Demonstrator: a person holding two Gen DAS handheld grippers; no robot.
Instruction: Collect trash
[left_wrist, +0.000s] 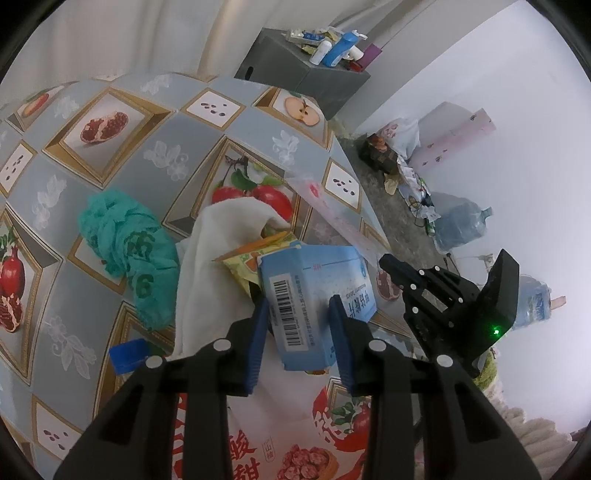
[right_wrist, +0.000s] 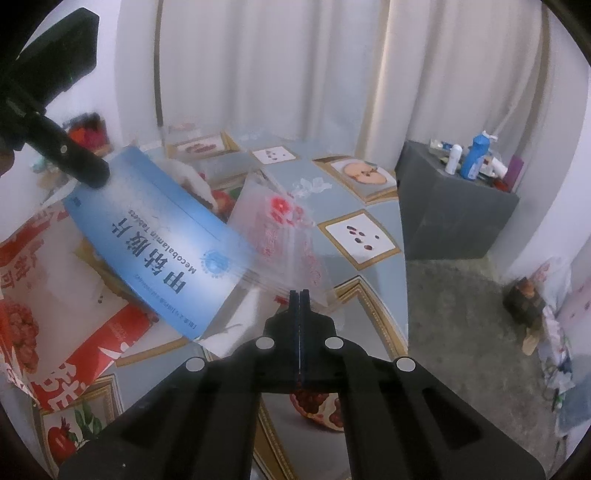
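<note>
In the left wrist view my left gripper (left_wrist: 298, 317) is shut on a blue medicine box (left_wrist: 314, 291), its blue pads pressing the box's two sides. The box is tilted above a red-and-white snack bag (left_wrist: 258, 417). One left finger (right_wrist: 74, 158) lies against the blue medicine box (right_wrist: 162, 240) in the right wrist view. My right gripper (right_wrist: 299, 295) is shut, its pads pinching the near edge of a clear plastic bag with red print (right_wrist: 280, 229). The right gripper (left_wrist: 386, 260) shows at the end of that clear bag (left_wrist: 332, 210).
On the fruit-patterned tablecloth (left_wrist: 122, 122) lie a teal crumpled bag (left_wrist: 125, 240), a white cloth (left_wrist: 214, 251), a yellow wrapper (left_wrist: 240, 264) and a blue cap (left_wrist: 127, 354). A grey box (right_wrist: 454, 214) topped with bottles stands beyond the table. Water jugs (left_wrist: 458, 225) and clutter sit on the floor.
</note>
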